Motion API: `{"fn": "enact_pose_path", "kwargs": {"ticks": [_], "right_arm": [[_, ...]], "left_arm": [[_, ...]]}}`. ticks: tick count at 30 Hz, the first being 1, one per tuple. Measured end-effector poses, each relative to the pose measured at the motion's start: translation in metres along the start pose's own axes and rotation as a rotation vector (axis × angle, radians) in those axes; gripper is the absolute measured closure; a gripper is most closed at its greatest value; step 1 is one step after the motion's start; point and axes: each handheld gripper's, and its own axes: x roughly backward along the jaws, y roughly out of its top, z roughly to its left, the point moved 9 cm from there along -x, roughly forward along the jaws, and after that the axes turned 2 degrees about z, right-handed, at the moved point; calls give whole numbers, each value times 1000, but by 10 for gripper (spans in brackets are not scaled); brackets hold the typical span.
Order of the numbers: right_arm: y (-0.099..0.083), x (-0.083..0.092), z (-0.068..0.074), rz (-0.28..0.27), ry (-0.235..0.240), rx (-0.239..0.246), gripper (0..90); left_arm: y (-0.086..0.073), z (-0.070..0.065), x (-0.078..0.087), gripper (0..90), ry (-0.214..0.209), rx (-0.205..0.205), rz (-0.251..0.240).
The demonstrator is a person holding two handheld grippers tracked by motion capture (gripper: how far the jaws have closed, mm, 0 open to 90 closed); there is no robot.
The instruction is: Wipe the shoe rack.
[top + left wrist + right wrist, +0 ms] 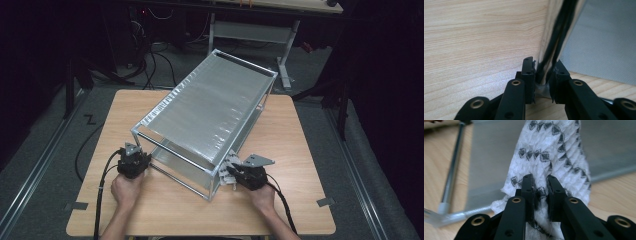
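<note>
Two grippers work at the near end of a metal-framed rack (210,112) that stands at a slant across my wooden tabletop (300,150). My left gripper (134,161) has its fingers (528,72) clenched on the shiny upright post (554,40) at the rack's near left corner, low down by the tabletop. My right gripper (239,172) sits at the near right corner, its fingers (554,192) pinching a white cloth (549,152) with a black pattern, held against the rack's lower shelf (491,157).

A wooden table (165,210) stands on grey floor (45,165).
</note>
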Motion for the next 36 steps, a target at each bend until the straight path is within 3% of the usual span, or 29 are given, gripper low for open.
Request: {"fn": "enact_pose_path", "kwargs": {"ticks": [4,7,10,16,19,22,23,24,30,36], "right_arm": [[2,-13,15,7,39,22,788],[-2,-23,22,37,41,57,788],[-2,-28,14,36,37,23,788],[3,-34,-7,40,-17,19,789],[3,-35,-12,38,-19,4,790],[3,-35,-11,37,-23,8,793],[4,-35,-12,30,-25,46,794],[2,-34,-8,41,-20,13,795],[-1,-31,10,44,14,44,795],[2,-36,9,43,17,55,794]], "left_arm": [[1,0,-1,759,1,0,-2],[1,1,-1,759,-2,6,-3],[3,1,-3,759,2,-6,4],[7,1,-7,759,3,-11,20],[8,1,-7,762,-7,-8,18],[8,2,-7,762,-7,-7,19],[8,2,-8,762,-7,-7,19],[8,2,-7,761,-7,-5,21],[9,6,-9,754,1,5,14],[11,9,-11,749,-2,36,6]]}}
